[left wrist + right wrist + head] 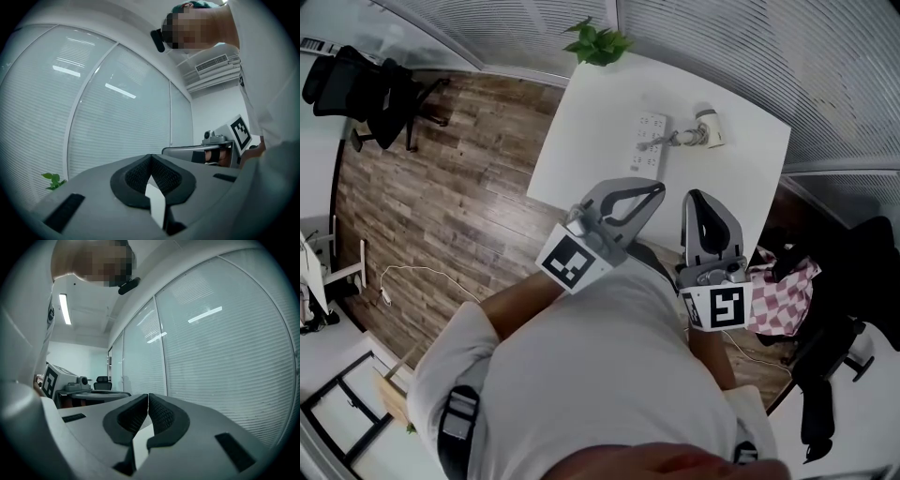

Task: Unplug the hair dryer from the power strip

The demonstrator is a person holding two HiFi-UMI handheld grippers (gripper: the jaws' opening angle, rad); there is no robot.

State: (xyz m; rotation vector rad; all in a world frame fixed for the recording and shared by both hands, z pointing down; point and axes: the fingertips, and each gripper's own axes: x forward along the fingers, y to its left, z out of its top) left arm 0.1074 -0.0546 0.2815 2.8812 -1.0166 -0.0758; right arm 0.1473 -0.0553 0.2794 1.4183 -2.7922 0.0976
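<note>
Left hand-held gripper (659,187) was held out level in front of the chest, angled slightly toward the right one. Its jaws were together, the fingertips (150,157) touching, nothing between them. Right hand-held gripper (694,195) was held level alongside, close to the left but apart from it, pointing straight ahead. Its jaws were likewise together and empty, the pads (148,397) meeting at the tip. Left marker cube (573,262) sat nearest the body, with the bare left forearm (517,298) bent behind it. Right marker cube (718,306) sat over the right forearm (710,349). Both elbows were tucked in.
</note>
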